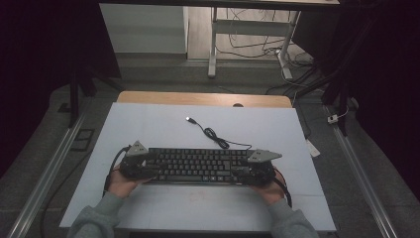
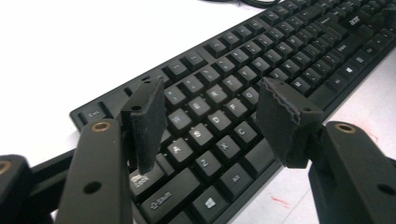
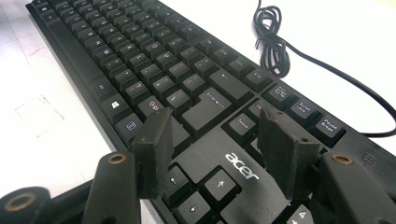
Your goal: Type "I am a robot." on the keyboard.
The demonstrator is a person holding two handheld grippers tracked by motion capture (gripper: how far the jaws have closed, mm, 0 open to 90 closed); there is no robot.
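Keyboard point(image 1: 198, 165): black, lies flat on the white desk point(image 1: 148, 124), long edge parallel to the near desk edge, at 6 o'clock of the desk centre. Left gripper point(image 1: 148, 171) sits at the keyboard's 9 o'clock end, right gripper point(image 1: 242, 173) at its 3 o'clock end; each hand comes in from 6 o'clock, forearms in grey sleeves. The fingers of both grippers stand apart, gripping nothing; keys lie beneath the gaps.

The keyboard cable point(image 1: 215, 136) runs toward 12 o'clock, ending in a USB plug point(image 1: 188, 119). Beyond the desk: grey floor, a table frame, loose wiring.

The left gripper view resolves the Esc, Shift and letter keys point(image 2: 201, 133). The right gripper view resolves the "acer" logo point(image 3: 242, 166), arrow keys and coiled cable.
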